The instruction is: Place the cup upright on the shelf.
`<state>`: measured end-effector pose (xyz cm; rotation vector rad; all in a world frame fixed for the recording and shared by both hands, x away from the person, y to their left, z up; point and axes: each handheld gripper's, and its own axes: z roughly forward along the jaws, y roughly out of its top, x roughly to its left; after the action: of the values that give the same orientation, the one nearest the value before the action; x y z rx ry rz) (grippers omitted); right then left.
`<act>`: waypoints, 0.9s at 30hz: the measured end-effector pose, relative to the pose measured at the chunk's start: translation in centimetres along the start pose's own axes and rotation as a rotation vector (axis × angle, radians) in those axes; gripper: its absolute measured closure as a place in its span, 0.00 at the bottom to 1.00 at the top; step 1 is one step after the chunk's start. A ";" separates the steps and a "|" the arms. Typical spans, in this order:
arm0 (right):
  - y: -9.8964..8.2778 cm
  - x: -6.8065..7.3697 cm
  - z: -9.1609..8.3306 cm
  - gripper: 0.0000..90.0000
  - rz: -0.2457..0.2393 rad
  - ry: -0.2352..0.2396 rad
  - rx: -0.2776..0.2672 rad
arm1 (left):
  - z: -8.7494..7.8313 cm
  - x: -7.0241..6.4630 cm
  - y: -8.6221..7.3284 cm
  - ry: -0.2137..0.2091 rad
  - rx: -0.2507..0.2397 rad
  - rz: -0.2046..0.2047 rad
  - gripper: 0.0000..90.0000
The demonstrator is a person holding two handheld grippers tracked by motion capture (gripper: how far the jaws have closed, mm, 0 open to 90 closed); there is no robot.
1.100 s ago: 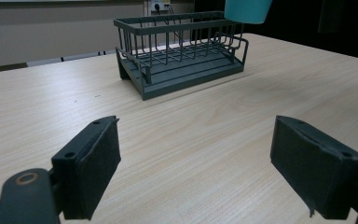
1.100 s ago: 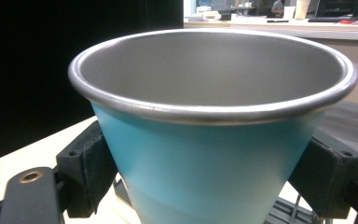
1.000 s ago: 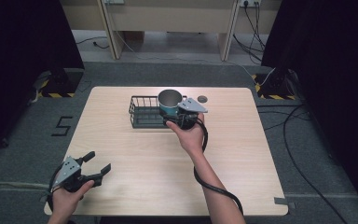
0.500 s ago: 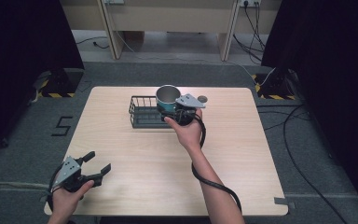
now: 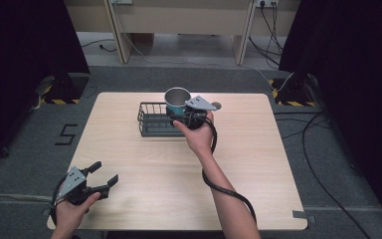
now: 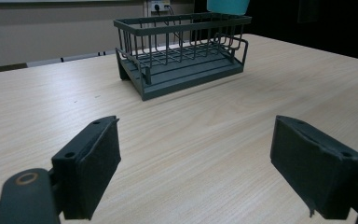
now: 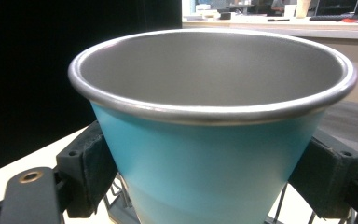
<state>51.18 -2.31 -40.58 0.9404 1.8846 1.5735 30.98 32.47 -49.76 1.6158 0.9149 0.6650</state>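
Cup (image 7: 209, 154) teal, steel rim, upright, clamped between pads of my right claw (image 5: 185, 117), held above right end of wire rack (image 5: 155, 119). Rack sits far centre of tabletop (image 5: 258, 169). My left claw (image 5: 105, 177) near left corner, jaws wide, holding nothing, well apart from rack, pointing toward it.

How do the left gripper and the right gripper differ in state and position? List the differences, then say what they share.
The left gripper is open and holds nothing; the right gripper is shut on the blue cup. The left gripper sits near the table's near-left corner; the right gripper is at the wire basket. Both are hand-held with black fingers.
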 end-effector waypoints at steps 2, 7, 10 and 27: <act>0.0 0.0 0.1 0.20 0.006 -0.002 0.000 | 0.0 0.0 0.0 -0.001 0.000 0.000 0.17; 0.1 -0.1 0.4 0.20 0.009 -0.007 0.000 | 0.0 0.0 0.0 0.000 0.000 -0.001 0.17; 0.2 -0.1 0.5 0.20 0.010 -0.007 -0.002 | 0.0 0.0 0.0 -0.001 0.000 -0.001 0.17; 0.9 -0.2 2.0 0.20 0.016 -0.014 0.009 | 0.0 0.0 0.0 -0.001 -0.001 -0.003 0.17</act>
<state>52.99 -1.15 -40.13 0.9702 1.8805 1.5657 31.00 32.46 -49.77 1.6141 0.9156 0.6621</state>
